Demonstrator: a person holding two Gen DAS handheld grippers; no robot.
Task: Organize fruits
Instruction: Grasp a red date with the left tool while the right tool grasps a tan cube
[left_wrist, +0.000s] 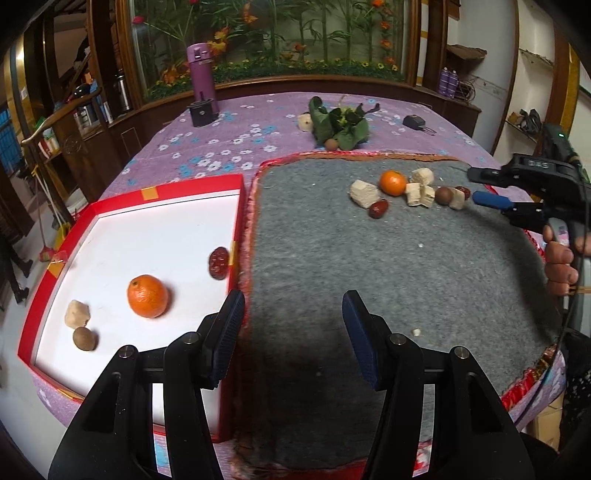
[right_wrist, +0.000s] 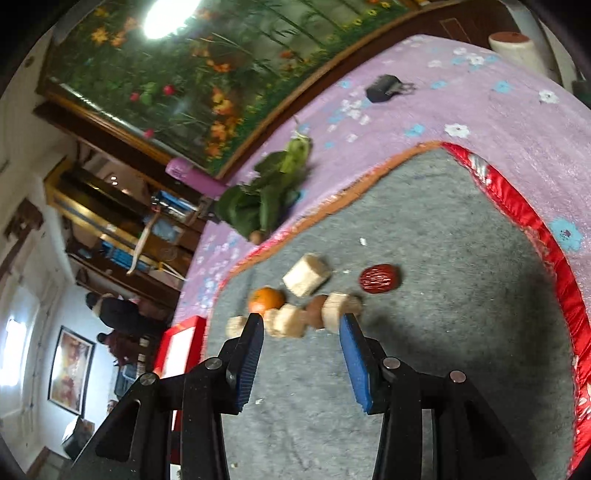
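Observation:
A red box with a white floor (left_wrist: 122, 229) holds an orange (left_wrist: 147, 296), a red date (left_wrist: 218, 262), a beige chunk (left_wrist: 77, 313) and a brown longan (left_wrist: 85, 338). On the grey mat (left_wrist: 369, 266) lie another orange (left_wrist: 392, 182), a red date (left_wrist: 379, 209), a longan (left_wrist: 444, 195) and several beige chunks (left_wrist: 419, 194). My left gripper (left_wrist: 293, 332) is open and empty over the box's right wall and mat edge. My right gripper (right_wrist: 301, 325) is open and empty, just short of the pile: orange (right_wrist: 266, 299), chunks (right_wrist: 306, 280), longan (right_wrist: 315, 312), date (right_wrist: 379, 278). It also shows in the left wrist view (left_wrist: 480, 186).
The purple flowered tablecloth (left_wrist: 236, 133) carries a purple bottle (left_wrist: 202, 75), a small black box (left_wrist: 201, 112), green leaves with a small fruit (left_wrist: 341, 125) and a black key fob (left_wrist: 413, 122). A wooden ledge and flower mural stand behind.

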